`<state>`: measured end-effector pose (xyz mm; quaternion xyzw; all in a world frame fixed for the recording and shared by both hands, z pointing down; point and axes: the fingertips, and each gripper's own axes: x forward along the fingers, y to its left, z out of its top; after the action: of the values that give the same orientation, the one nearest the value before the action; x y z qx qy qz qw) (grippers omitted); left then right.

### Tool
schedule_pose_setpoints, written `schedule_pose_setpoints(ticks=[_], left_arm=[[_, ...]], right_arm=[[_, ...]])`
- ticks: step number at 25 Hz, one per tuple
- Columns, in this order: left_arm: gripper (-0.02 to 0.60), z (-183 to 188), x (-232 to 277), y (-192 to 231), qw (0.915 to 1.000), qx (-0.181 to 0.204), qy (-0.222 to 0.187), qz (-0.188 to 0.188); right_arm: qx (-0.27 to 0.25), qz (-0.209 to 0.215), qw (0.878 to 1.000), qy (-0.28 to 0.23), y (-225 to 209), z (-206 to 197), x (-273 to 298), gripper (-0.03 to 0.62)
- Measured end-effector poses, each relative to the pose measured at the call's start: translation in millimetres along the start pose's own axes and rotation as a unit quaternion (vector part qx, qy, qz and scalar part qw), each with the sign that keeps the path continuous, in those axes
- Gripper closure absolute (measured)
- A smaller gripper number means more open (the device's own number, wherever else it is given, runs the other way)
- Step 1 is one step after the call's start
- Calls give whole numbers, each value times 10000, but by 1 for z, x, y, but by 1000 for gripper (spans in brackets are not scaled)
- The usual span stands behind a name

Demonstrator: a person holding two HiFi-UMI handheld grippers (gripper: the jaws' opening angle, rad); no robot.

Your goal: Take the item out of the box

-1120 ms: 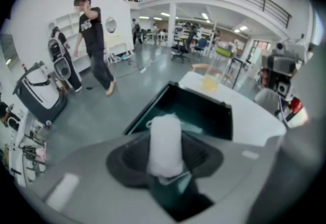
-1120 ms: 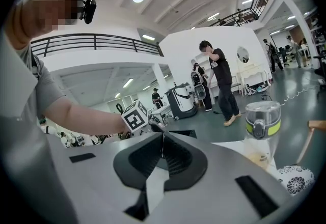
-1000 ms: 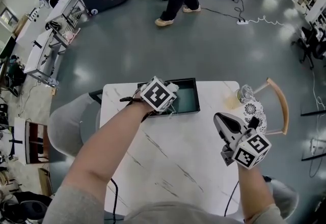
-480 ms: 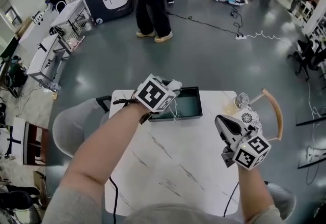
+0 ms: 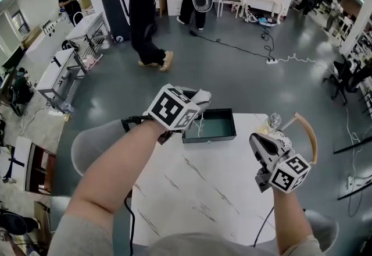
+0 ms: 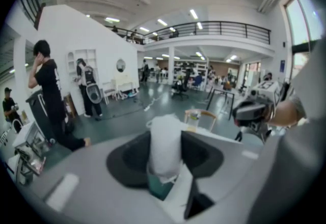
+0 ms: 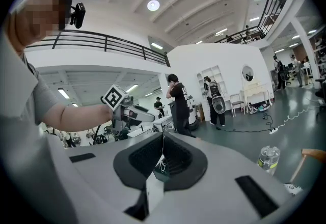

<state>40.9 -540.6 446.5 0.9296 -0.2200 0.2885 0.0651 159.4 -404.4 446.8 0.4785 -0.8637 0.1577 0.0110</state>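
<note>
Standing upright between the jaws of the left gripper [image 5: 197,102], the item [image 6: 165,141] is a white, soft-looking roll or pouch (which of the two I cannot tell). The two dark pads [image 6: 201,154] press on its sides, so this gripper is clamped on it. In the left gripper view its top rises past the pads and its lower end sits deep in the throat of the jaws, with a patch of teal showing just beneath.

That teal belongs to the box [image 5: 209,138], a dark green open tray with low walls that sits at the far edge of the white marbled table [image 5: 197,185]. In the head view the item is held up in the air over the box's left end, apart from it and not resting inside. A thin white thread [image 5: 200,127] hangs below it toward the box's interior.

The right gripper [image 5: 258,141] is held above the table's right side, well apart from both box and item, with its jaws closed together on nothing (the right gripper view shows them meeting in a thin line). Near the table's far right corner stands a clear bottle [image 7: 268,159], beside a chair [image 5: 310,127] with a curved wooden back. Farther off on the grey floor a person in black [image 5: 141,10] is mid-stride.
</note>
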Motion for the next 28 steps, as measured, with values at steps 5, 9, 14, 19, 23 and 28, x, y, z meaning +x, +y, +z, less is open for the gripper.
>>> schedule_pose_setpoints(ticks=[5, 9, 14, 19, 23, 28], left_arm=[[407, 24, -50, -7, 9994, 145, -324, -27], [408, 41, -85, -22, 9980, 278, -575, -36], [407, 56, -130, -47, 9956, 365, -860, 65], [407, 64, -177, -78, 9933, 299, -1064, 331], [407, 66, -199, -112, 9908, 150, -1218, 571], [407, 56, -207, -152, 9874, -122, -1349, 821]], right_arm=[[-66, -47, 9999, -126, 28, 18, -7, 585], [-123, -86, 9997, -210, 42, 30, -20, 585], [-210, -59, 9991, -369, 57, 45, -45, 585], [-270, 143, 9987, -399, 75, 61, -76, 585], [-203, 330, 9987, -318, 75, 66, -107, 585], [26, 608, 9978, -278, 73, 63, -139, 585]])
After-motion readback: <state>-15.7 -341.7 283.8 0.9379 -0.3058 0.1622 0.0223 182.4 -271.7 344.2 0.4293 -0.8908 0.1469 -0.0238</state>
